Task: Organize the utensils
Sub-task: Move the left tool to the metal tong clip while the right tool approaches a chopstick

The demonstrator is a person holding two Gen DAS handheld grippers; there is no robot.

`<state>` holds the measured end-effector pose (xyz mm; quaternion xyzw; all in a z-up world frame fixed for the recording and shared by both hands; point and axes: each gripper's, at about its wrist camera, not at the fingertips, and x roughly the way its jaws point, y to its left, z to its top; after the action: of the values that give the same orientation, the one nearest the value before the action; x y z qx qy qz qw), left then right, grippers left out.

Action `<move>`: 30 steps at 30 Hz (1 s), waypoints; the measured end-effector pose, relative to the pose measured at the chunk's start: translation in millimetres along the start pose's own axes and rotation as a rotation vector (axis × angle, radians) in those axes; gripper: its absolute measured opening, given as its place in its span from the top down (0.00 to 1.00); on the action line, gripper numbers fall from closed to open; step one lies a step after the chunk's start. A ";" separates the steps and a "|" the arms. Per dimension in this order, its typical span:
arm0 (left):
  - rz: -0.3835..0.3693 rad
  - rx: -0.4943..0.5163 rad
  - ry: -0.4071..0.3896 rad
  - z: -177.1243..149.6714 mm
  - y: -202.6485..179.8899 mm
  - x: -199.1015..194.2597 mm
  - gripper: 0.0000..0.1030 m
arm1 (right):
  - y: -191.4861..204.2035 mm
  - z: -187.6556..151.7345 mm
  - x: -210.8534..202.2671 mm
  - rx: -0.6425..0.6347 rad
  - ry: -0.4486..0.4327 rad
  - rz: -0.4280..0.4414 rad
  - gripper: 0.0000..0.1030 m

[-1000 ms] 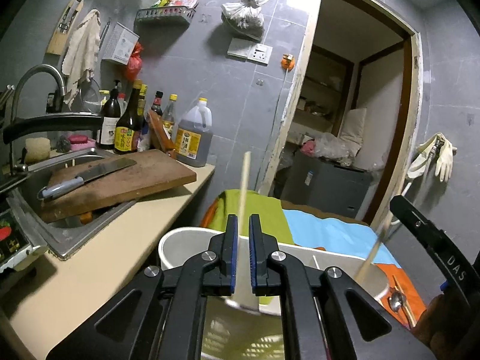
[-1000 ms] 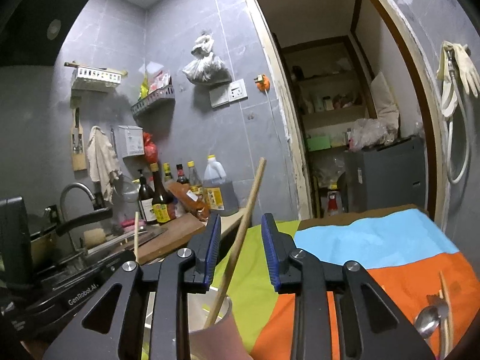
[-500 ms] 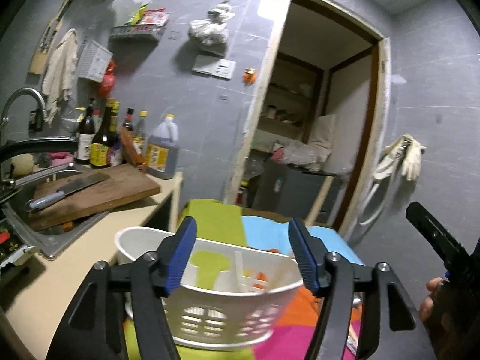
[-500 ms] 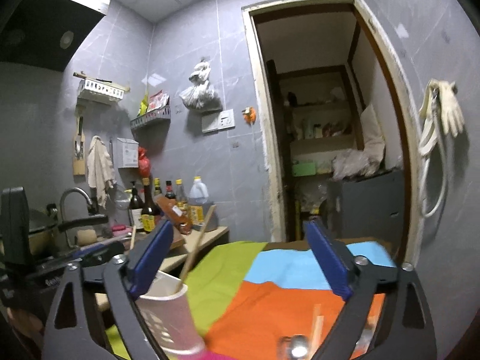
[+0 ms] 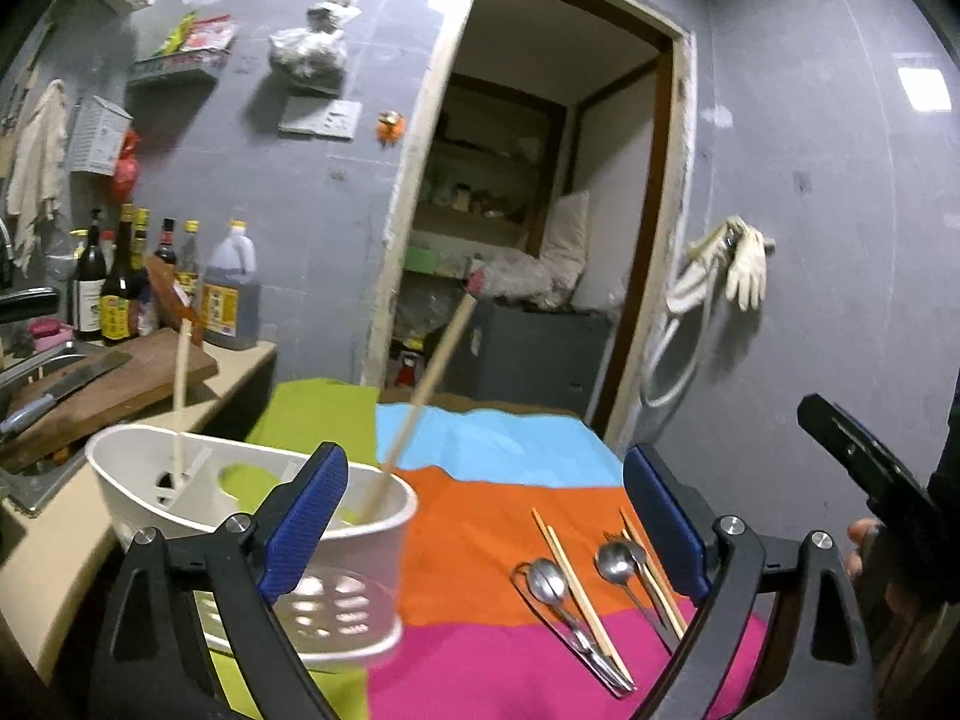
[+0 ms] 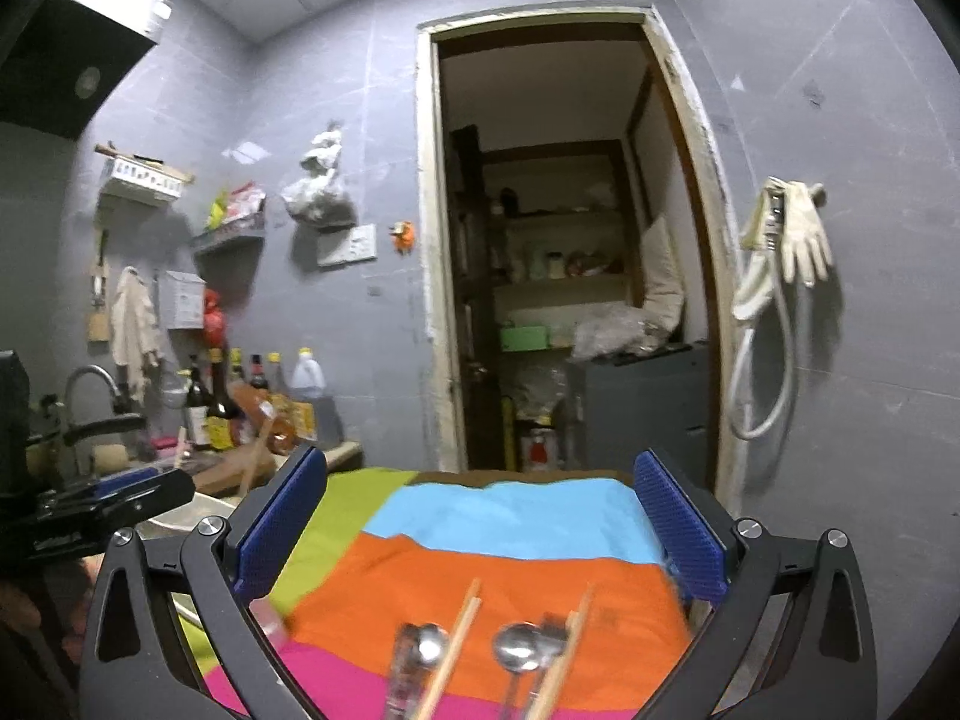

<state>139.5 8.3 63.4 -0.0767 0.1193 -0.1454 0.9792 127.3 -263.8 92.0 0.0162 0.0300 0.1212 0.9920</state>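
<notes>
Two chopsticks (image 5: pixel 420 396) stand upright in the caddy (image 5: pixel 354 594), sorted by compartment. Spoons (image 5: pixel 547 579) and loose chopsticks (image 5: pixel 579 591) lie on the tabletop (image 5: pixel 480 516), awaiting pickup. The left claw (image 5: pixel 480 528) and right claw (image 6: pixel 477 537) gape wide, empty.

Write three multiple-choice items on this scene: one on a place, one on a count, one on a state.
1. Where does the caddy stand?
A. in the sink
B. on the cloth's left end, by the counter
C. on the cutting board

2. How many chopsticks stand in the caddy?
A. two
B. none
C. five

3. How is the left gripper?
A. shut on a spoon
B. shut on a chopstick
C. open, empty

Answers:
1 B, the caddy sits on the cloth next to the counter.
2 A, one thin chopstick and one longer chopstick lean out of it.
3 C, its jaws are spread with nothing between them.
</notes>
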 end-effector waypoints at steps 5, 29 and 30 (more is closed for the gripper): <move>0.000 0.040 0.066 -14.9 -21.4 18.4 0.12 | -20.8 -11.0 4.4 -0.013 0.057 -0.034 0.00; -0.095 -0.034 0.611 -79.1 -36.9 133.7 0.44 | -78.4 -82.8 72.4 0.066 0.545 -0.065 0.35; -0.106 -0.060 0.639 -81.3 -34.6 138.0 0.46 | -78.7 -84.2 74.9 0.065 0.558 -0.063 0.39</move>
<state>237.7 -75.6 -37.4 -0.0623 0.4209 -0.2095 0.8804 213.4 -320.0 0.7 0.0129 0.3060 0.0891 0.9477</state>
